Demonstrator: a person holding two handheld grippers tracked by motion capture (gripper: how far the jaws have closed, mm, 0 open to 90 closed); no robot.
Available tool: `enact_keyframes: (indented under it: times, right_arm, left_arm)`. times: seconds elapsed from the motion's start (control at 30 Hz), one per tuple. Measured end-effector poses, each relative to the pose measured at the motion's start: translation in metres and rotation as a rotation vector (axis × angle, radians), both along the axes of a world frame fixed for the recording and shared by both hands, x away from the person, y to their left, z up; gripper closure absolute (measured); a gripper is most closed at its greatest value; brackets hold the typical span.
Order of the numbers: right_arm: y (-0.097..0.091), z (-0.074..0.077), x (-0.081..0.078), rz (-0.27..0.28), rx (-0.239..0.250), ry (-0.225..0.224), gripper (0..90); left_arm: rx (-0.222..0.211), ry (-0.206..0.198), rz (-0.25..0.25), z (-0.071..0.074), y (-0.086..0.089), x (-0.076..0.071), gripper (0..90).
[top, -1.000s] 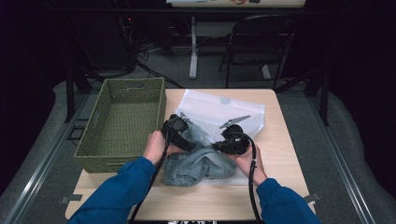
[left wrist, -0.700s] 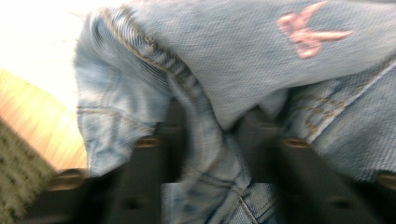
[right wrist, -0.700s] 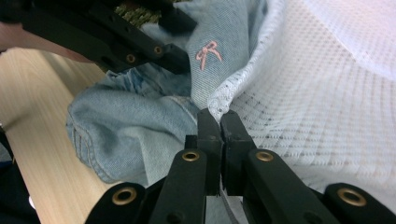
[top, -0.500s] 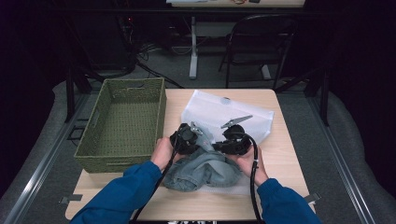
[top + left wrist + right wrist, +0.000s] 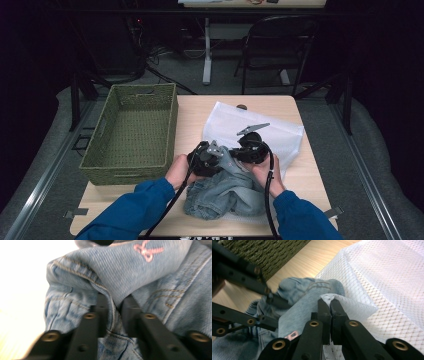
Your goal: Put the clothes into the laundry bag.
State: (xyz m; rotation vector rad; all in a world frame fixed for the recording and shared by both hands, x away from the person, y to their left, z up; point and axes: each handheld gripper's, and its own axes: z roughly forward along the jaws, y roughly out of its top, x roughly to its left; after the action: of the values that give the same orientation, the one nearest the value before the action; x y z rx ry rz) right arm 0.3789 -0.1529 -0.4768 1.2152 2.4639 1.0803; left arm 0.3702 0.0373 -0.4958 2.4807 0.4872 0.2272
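Blue sleeves, 2 black grippers with brass-ringed screws and trailing black cables

No legible text, labels, brands or numbers. Sole mark: pink embroidered motif, looped ribbon-like shape, on denim garment; not a readable letter. Same pink patch in right gripper view, blurred.

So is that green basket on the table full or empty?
Empty. The high view looks straight into the green basket and shows bare woven floor; the jeans lie bunched outside it, on the white mesh bag.
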Motion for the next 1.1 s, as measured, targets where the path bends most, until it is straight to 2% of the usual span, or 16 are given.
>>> enact_keyframes:
  times: [0.03,0.07,0.13,0.17,0.2,0.23,0.27,0.33,0.37,0.4,0.5,0.6,0.67,0.73,0.9,1.1]
  right_arm:
    - [0.000,0.001,0.000,0.001,0.003,0.001,89.0]
    - [0.000,0.001,0.000,0.012,0.002,-0.001,89.0]
    - [0.000,0.001,0.002,0.025,0.000,-0.002,89.0]
    - [0.000,0.000,0.003,0.036,0.000,-0.003,89.0]
    - [0.000,0.000,0.004,0.040,-0.005,-0.001,89.0]
    - [0.000,0.000,0.006,0.046,-0.001,-0.006,89.1]
    - [0.001,0.000,0.007,0.052,-0.004,0.001,89.1]
    - [0.002,-0.002,0.010,0.067,-0.017,0.003,89.1]
    - [0.002,-0.003,0.010,0.070,-0.018,0.006,89.1]
    - [0.002,-0.004,0.011,0.063,-0.024,0.002,89.1]
    - [0.001,0.001,0.012,0.045,-0.008,-0.022,89.2]
    - [0.002,0.005,0.015,0.043,0.016,-0.046,89.2]
    - [0.003,0.006,0.016,0.055,0.037,-0.054,89.2]
    - [0.005,0.007,0.014,0.065,0.055,-0.056,89.2]
    - [0.009,0.011,0.009,0.114,0.086,-0.067,89.2]
    - [0.006,0.012,0.005,0.147,0.113,0.000,89.3]
  left_arm:
    - [-0.025,-0.011,0.038,0.001,0.001,0.001,48.5]
    - [-0.036,0.001,0.039,0.001,0.001,0.002,38.1]
    - [-0.053,-0.040,0.075,0.001,-0.002,0.003,26.4]
    - [-0.049,-0.037,0.077,-0.002,-0.006,0.005,26.5]
    - [-0.050,-0.020,0.081,-0.008,-0.010,0.006,32.3]
    - [-0.030,-0.008,0.075,-0.015,-0.016,0.007,47.4]
    - [-0.006,-0.009,0.075,-0.021,-0.021,0.006,53.8]
    - [-0.008,-0.005,0.051,-0.029,-0.023,0.005,75.7]
    - [-0.005,-0.017,0.043,-0.028,-0.022,0.004,80.6]
    - [-0.015,-0.023,0.029,-0.026,-0.019,0.002,82.4]
    - [-0.049,-0.109,-0.032,-0.010,-0.008,-0.008,83.2]
    - [-0.074,-0.172,-0.130,0.004,-0.005,-0.020,83.1]
    - [-0.079,-0.164,-0.189,0.002,-0.009,-0.023,83.1]
    - [-0.085,-0.136,-0.211,-0.006,-0.013,-0.021,83.0]
    - [-0.086,-0.045,-0.175,-0.024,-0.019,-0.007,83.0]
    - [-0.058,-0.050,-0.038,-0.027,-0.012,0.004,83.0]
